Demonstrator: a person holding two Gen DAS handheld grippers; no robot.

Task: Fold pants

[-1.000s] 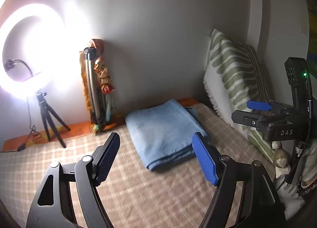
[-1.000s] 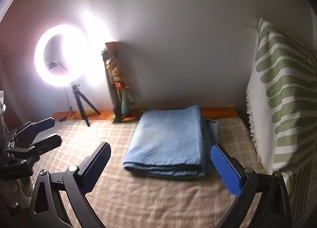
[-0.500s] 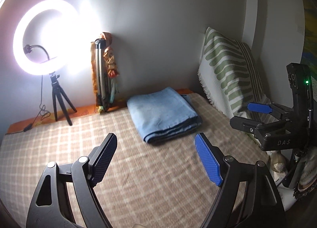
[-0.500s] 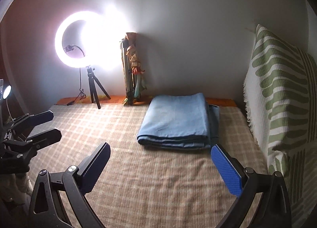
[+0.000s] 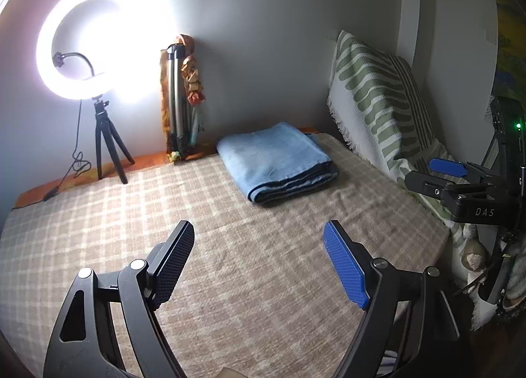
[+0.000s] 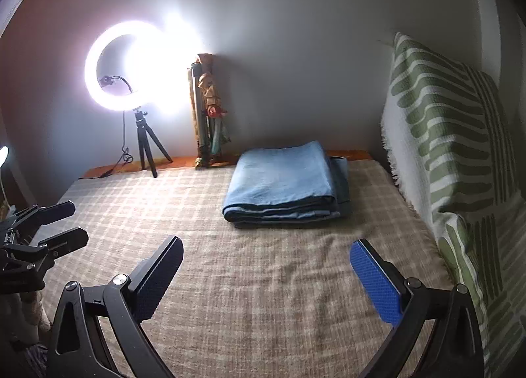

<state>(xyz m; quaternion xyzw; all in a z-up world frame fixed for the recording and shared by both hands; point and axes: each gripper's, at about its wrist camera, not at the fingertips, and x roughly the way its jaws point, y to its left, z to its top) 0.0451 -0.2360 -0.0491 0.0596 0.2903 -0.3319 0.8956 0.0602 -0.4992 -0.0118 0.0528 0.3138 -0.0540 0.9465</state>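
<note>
The blue pants point(image 5: 276, 161) lie folded in a flat stack at the far side of the checked bed cover point(image 5: 230, 263), near the wall; they also show in the right wrist view point(image 6: 284, 180). My left gripper point(image 5: 259, 263) is open and empty, well back from the pants above the cover. My right gripper point(image 6: 266, 276) is open and empty, also well short of the pants. The right gripper shows at the right edge of the left wrist view point(image 5: 440, 174), and the left gripper at the left edge of the right wrist view point(image 6: 62, 223).
A lit ring light on a small tripod point(image 6: 131, 75) stands at the back left by the wall. A folded tripod with cloth point(image 6: 207, 114) leans beside it. A green-and-white patterned pillow point(image 6: 443, 134) stands along the right side of the bed.
Both grippers have pulled back from the folded pants, which now lie farther away and lower in view. The pants have not moved. Both grippers stay open.
</note>
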